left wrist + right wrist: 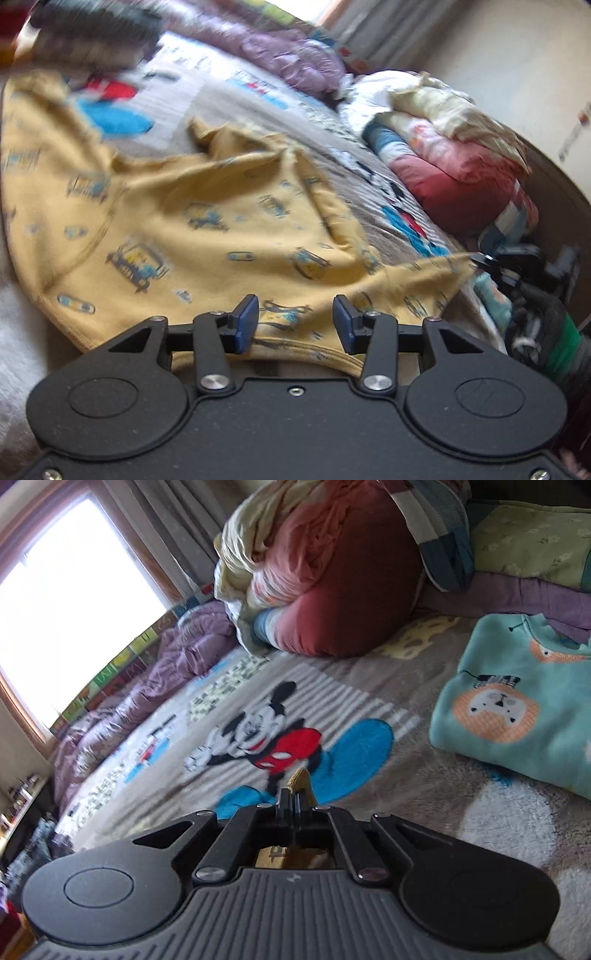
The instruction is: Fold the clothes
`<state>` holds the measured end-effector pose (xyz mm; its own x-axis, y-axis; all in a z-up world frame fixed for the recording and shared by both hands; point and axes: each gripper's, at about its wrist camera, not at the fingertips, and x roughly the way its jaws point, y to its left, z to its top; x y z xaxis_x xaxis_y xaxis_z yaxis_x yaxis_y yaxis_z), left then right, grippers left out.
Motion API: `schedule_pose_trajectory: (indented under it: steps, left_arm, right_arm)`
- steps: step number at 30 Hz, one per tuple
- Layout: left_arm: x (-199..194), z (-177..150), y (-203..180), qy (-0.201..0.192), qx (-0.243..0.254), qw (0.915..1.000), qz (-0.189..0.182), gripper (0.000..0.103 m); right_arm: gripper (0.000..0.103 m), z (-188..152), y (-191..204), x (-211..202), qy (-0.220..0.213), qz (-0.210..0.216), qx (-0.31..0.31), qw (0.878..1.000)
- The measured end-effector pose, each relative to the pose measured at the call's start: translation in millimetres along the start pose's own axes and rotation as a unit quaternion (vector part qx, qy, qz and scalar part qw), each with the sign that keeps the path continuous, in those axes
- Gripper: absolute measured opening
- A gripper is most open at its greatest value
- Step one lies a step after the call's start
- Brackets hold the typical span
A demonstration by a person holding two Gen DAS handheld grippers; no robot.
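Pinching a corner of the yellow cotton garment with small vehicle prints [207, 221], the right gripper [294, 799] is clenched to pull it taut. The left gripper [294, 325], at six o'clock, stands released over the hem, on the cartoon-mouse blanket [369, 686].

Soft yellow printed cloth garment [192, 221], blurred, lies on a seemingly plush, fuzzy blanket [369, 686].

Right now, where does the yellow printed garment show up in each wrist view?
Left wrist: the yellow garment spreads across the centre and left, its hem between the left gripper pads.
Right wrist: only a pinched tip shows in the shut right gripper.
Shared landmark: the red pillow.
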<state>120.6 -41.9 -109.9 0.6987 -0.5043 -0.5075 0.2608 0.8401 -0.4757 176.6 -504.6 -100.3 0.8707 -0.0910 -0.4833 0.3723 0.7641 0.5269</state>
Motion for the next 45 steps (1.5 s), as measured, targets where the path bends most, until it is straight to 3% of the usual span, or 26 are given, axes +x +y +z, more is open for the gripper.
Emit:
schedule_pose_trajectory:
  steps: [3,5,7,10,12,15,16,19,21,25,26,27,28,31,33,35,38,45]
  left_arm:
    - [-8,-8,-29,-0.01,0.102,0.9947,-0.014,0.042]
    - [-10,-21,-50,-0.013,0.188,0.982,-0.016,0.042]
    - [-12,-37,-68,-0.016,0.269,0.9629,-0.015,0.042]
    - [-11,-67,-90,-0.037,0.396,0.9172,0.017,0.042]
    - [-6,-90,-102,-0.045,0.485,0.8722,0.044,0.041]
    - [7,-117,-109,-0.031,0.571,0.8175,0.067,0.03]
    - [11,-122,-111,-0.034,0.587,0.8055,0.077,0.028]
    - [18,-121,-113,-0.044,0.607,0.7869,0.105,0.026]
    - [26,-123,-111,-0.037,0.626,0.7692,0.123,0.026]
    - [35,-130,-108,-0.034,0.657,0.7408,0.136,0.021]
    - [36,-132,-108,-0.035,0.661,0.7375,0.136,0.017]
    - [34,-131,-108,-0.038,0.66,0.7375,0.136,0.006]
    - [30,-130,-109,-0.045,0.658,0.7399,0.135,0.006]
    - [2,-112,-113,-0.08,0.623,0.7698,0.113,0.005]
    - [-4,-108,-106,-0.066,0.609,0.7846,0.094,0.005]
    - [4,-112,-101,-0.042,0.618,0.7795,0.091,0.005]
    - [10,-113,-104,-0.035,0.615,0.7837,0.079,0.005]
    - [16,-119,-104,-0.019,0.62,0.7812,0.074,0.005]
  right_arm:
    - [0.003,-4,-1,11,0.01,-0.005,-0.019,1.0]
    - [0.003,-6,-1,19,0.019,-0.007,-0.022,1.0]
    - [0.003,-9,-2,24,0.025,-0.007,-0.019,0.999]
    - [0.003,-12,-5,30,0.034,-0.006,-0.016,0.999]
    - [0.003,-13,-8,33,0.037,-0.006,-0.015,0.999]
    - [0.003,-15,-12,36,0.04,-0.004,-0.011,0.999]
    - [0.003,-15,-12,37,0.041,-0.003,-0.01,0.999]
    - [0.003,-14,-13,39,0.042,0.0,-0.012,0.999]
    - [0.003,-13,-13,40,0.045,0.001,-0.013,0.999]
    - [0.003,-11,-11,40,0.048,0.003,-0.019,0.999]
    - [0.003,-10,-11,40,0.049,0.003,-0.019,0.999]
    - [0.003,-9,-11,39,0.048,0.003,-0.019,0.999]
    - [0.003,-8,-10,37,0.046,0.003,-0.019,0.999]
    - [0.003,-1,-10,23,0.025,0.011,-0.014,1.0]
    - [0.003,3,-9,18,0.02,0.016,-0.02,0.999]
    - [0.003,4,-7,20,0.032,0.014,-0.038,0.999]
    - [0.003,1,-6,28,0.051,-0.004,-0.06,0.997]
    - [0.003,-10,-15,24,0.049,-0.024,-0.065,0.996]
